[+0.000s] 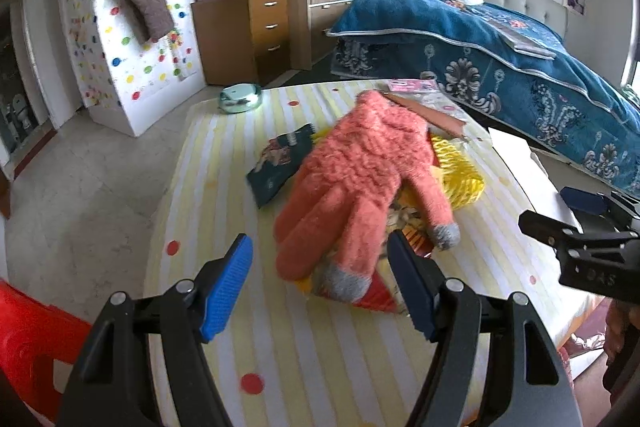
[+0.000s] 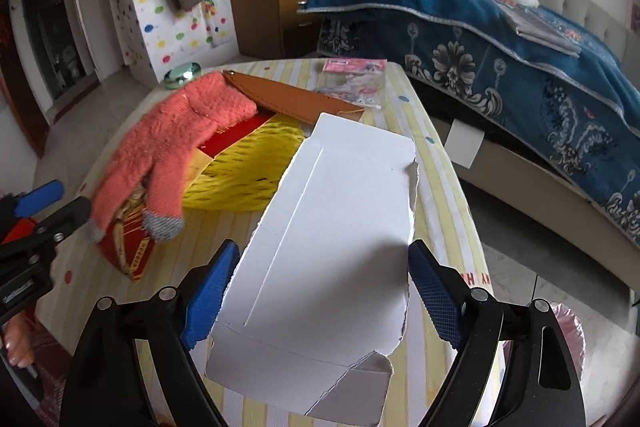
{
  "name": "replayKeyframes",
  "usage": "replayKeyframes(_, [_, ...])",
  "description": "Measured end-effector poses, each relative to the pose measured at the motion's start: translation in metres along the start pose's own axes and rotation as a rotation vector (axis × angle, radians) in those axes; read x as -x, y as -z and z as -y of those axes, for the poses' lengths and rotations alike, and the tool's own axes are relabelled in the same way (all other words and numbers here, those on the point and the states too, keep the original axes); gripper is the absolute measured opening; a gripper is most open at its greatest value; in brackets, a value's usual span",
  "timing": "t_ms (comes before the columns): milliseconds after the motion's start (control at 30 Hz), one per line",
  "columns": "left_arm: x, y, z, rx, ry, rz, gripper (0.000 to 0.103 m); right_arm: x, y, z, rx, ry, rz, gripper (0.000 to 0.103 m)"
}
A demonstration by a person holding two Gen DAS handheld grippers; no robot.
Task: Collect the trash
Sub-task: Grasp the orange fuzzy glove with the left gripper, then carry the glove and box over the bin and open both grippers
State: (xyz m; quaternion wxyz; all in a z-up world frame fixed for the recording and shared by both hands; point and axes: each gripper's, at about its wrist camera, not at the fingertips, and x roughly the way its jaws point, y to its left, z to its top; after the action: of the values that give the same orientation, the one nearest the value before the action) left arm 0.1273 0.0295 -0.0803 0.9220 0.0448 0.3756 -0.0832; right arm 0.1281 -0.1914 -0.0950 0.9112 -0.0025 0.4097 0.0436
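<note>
With the right gripper (image 2: 320, 299) jaws spread astride the torn white cardboard sheet (image 2: 332, 227) (left gripper (image 1: 320, 287) jaws spread, empty), pinch squarely across its edges before lifting.

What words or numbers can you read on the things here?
"DAS": raised letters on the right tool, uncertain.
Red letters on the table edge: cut off, unreadable.
Pink packet: dark label, too blurred.
Red snack bag: print too blurred.
Dark snack bag: print too small.
</note>
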Motion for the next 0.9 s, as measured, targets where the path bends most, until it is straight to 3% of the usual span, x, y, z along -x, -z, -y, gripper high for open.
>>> replayKeyframes(100, [-0.017,-0.005,0.008,-0.024,-0.007,-0.029,0.063,0.005,0.0,0.0,-0.006,-0.01,0.005,0.085])
replayKeyframes(200, [-0.028,-0.008,0.012,-0.033,-0.01,-0.043,0.048,0.008,0.001,0.003,-0.006,-0.015,0.009,0.085])
replayKeyframes(267, [-0.032,-0.009,0.016,-0.047,-0.012,-0.044,0.027,0.01,0.003,0.003,-0.007,-0.017,0.01,0.085])
replayKeyframes(433, [-0.02,-0.004,0.02,-0.068,-0.02,-0.009,0.007,0.013,0.01,0.006,-0.021,-0.026,0.008,0.085])
replayKeyframes(600, [0.011,-0.012,0.014,-0.049,-0.018,0.077,0.004,0.023,0.015,0.001,-0.012,-0.035,0.021,0.085])
replayKeyframes(900, [0.1,-0.056,0.009,-0.035,-0.002,0.314,0.004,0.051,0.017,0.005,-0.021,-0.042,0.081,0.085])
